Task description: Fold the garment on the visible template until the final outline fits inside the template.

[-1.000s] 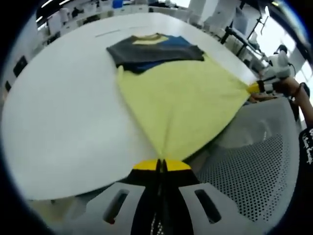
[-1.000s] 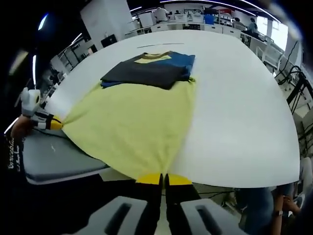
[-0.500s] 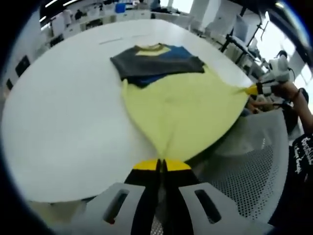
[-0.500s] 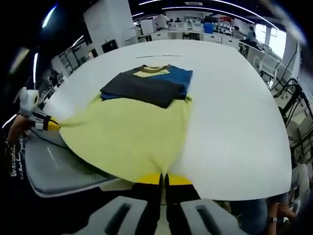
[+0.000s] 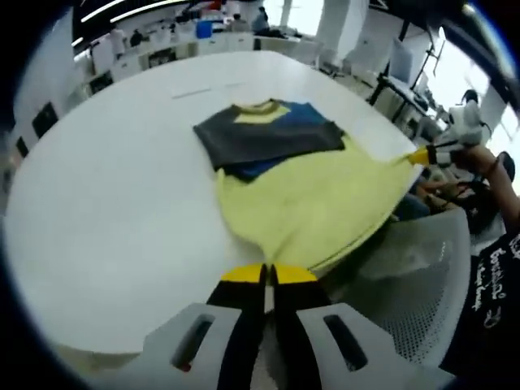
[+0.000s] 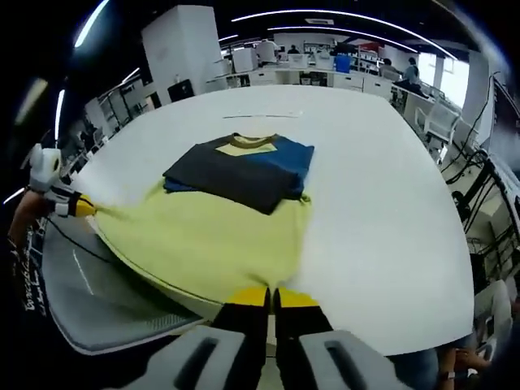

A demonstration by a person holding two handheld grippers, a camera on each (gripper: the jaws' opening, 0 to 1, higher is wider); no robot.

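Both the left gripper [image 5: 268, 275] and right gripper [image 6: 270, 297] pinch the yellow, grey-and-blue cotton T-shirt's [image 5: 313, 199] hem; uneven pulling could drag it off the white table [image 5: 106, 195].

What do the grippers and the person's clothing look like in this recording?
Each gripper has black jaws with yellow tips on a pale grey body with slotted cut-outs: left gripper, right gripper. The person's sleeve is black with white lettering.
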